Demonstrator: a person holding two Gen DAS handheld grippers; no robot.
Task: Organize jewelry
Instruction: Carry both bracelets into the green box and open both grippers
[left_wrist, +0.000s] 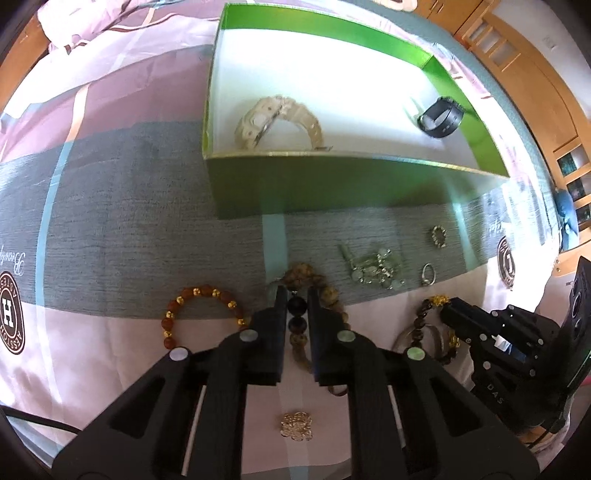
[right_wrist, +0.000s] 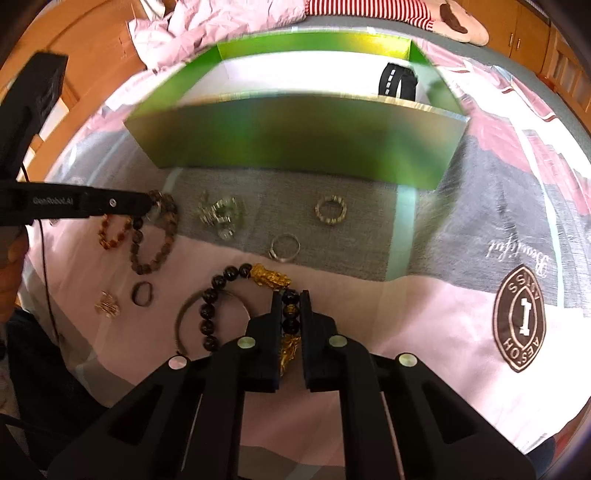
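Amber and rust beads form a bracelet (left_wrist: 201, 314) lying on the pink-and-grey bed sheet (left_wrist: 110, 229) just left of the left gripper (left_wrist: 297, 295). That gripper is pinched on a brown wooden-bead bracelet (left_wrist: 328, 295), its dark beads caught between the two pads, and a small gold filigree charm (left_wrist: 296, 425) lies on the sheet beneath it, nearer the camera. Ahead of it stands a green box (left_wrist: 295, 184) holding a cream watch (left_wrist: 275, 122) at the left and a black watch (left_wrist: 441, 116) at the right. Right of the left gripper, on the grey band, lie a tangle of pale green and silver pieces (left_wrist: 373, 267), a studded ring (left_wrist: 439, 236) and a plain silver ring (left_wrist: 427, 275). Farthest right, the right gripper (right_wrist: 290, 295) is pressed together on a black-bead bracelet with gold charms (right_wrist: 225, 295), which rests over a thin bangle (right_wrist: 181, 321); a small dark ring (right_wrist: 143, 293) lies to its left.
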